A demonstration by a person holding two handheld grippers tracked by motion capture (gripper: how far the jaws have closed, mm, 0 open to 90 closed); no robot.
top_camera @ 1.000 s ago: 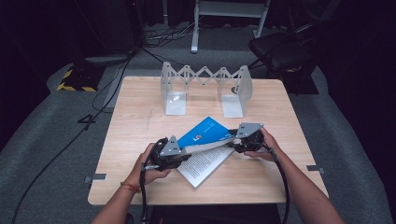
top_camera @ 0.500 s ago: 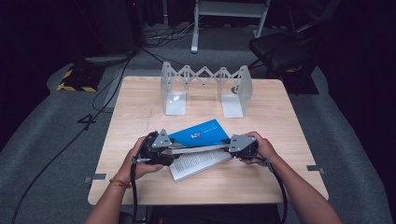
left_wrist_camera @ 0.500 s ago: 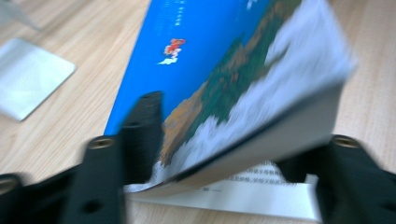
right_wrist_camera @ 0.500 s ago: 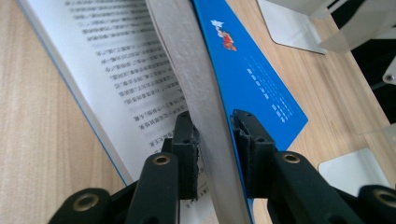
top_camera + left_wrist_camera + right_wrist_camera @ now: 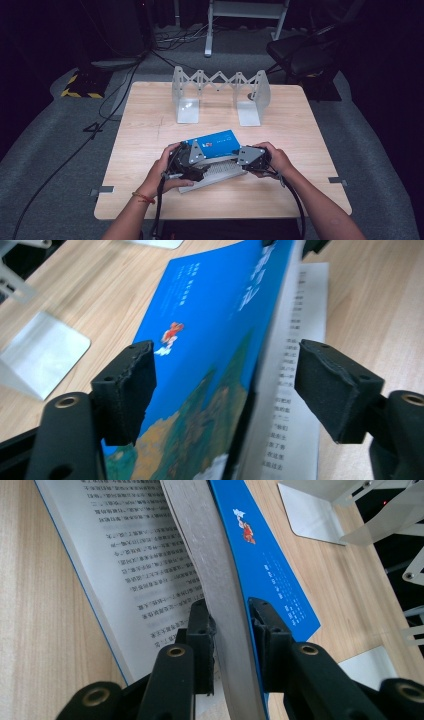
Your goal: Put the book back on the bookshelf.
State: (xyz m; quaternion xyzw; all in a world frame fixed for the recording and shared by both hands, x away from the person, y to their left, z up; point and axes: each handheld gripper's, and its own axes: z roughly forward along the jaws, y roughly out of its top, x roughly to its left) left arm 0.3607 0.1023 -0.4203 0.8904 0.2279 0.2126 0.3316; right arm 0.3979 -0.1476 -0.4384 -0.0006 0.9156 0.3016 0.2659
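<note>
Far left off the surface [image 5: 150, 125]: yellow-and-black striped block [image 5: 80, 86] on the grey floor, plus black cables [image 5: 115, 95] snaking toward the near side.

Left claw [image 5: 192, 161] sitting near-centre, gripped by the left hand [image 5: 162, 172] with a bracelet [image 5: 142, 198] at the wrist. Jaws standing apart, having just been opening. From the left gripper view, pads [image 5: 125, 390] clear on both sides of the raised blue cover, not pressing anything. So, spread wide around the cover's edge, nothing actually pinched.

Book [image 5: 215, 150] lying at the near-middle of the surface, open. Blue cover with a little red figure and some greenish artwork [image 5: 210, 355], lifted at an angle, white printed pages [image 5: 140, 555] flat underneath on the wood. Looks propped up like a tent between the two claws.

Far side, behind the book: metal accordion-style book rack [image 5: 220, 95], two upright end plates joined by a zigzag lattice, well apart from the book. Same rack's flat foot [image 5: 312, 515] peeking into the right gripper view.

Right claw [image 5: 250, 157] just right of the book, held by the right hand [image 5: 275, 159]. Clamped tight on the blue cover together with a thick block of pages [image 5: 220, 605], pads [image 5: 202, 630] squeezing from both sides at the book's right end.

Farther right and beyond the surface: dark chair [image 5: 305, 55] on the floor.
</note>
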